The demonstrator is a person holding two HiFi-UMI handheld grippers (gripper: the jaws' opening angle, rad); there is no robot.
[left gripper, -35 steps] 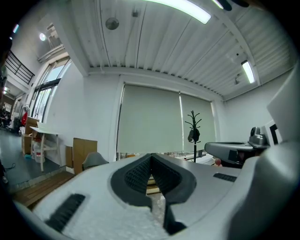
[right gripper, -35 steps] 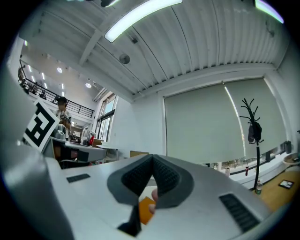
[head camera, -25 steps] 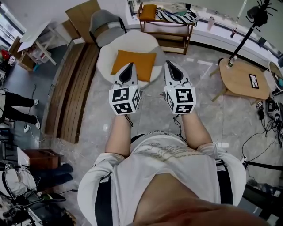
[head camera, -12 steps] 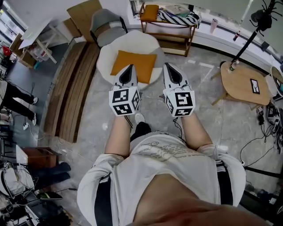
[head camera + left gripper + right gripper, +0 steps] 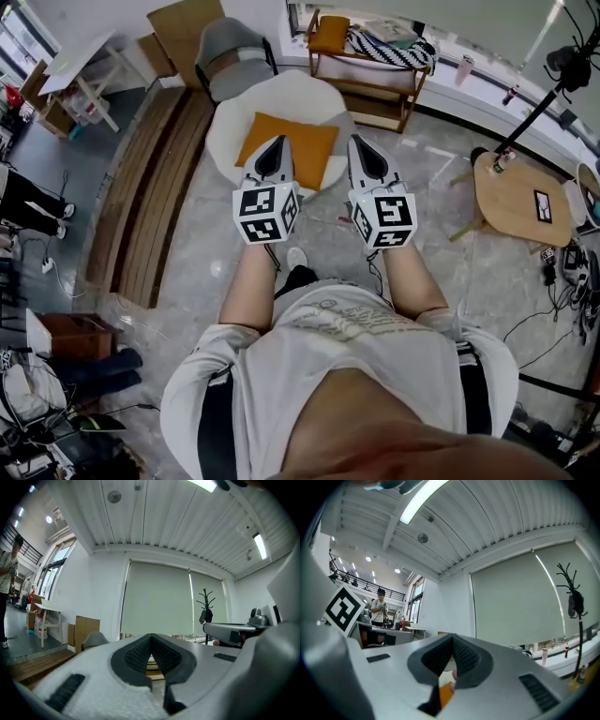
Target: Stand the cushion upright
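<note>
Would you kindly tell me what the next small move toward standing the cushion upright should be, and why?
Probably bring the left claw and right claw down toward the near edge of the cushion while opening them. The cushion lies flat on the white seat, and both claws are shut, empty and held level, clear of it, so neither can grip yet.

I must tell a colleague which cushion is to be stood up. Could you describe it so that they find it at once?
Find the big, round white seat on the floor, just in front of the grey chair. The cushion lies flat on it, orange and roughly square. The other orange cushion sits up on the wooden shelf behind, beside a striped fabric, not on the seat.
</note>
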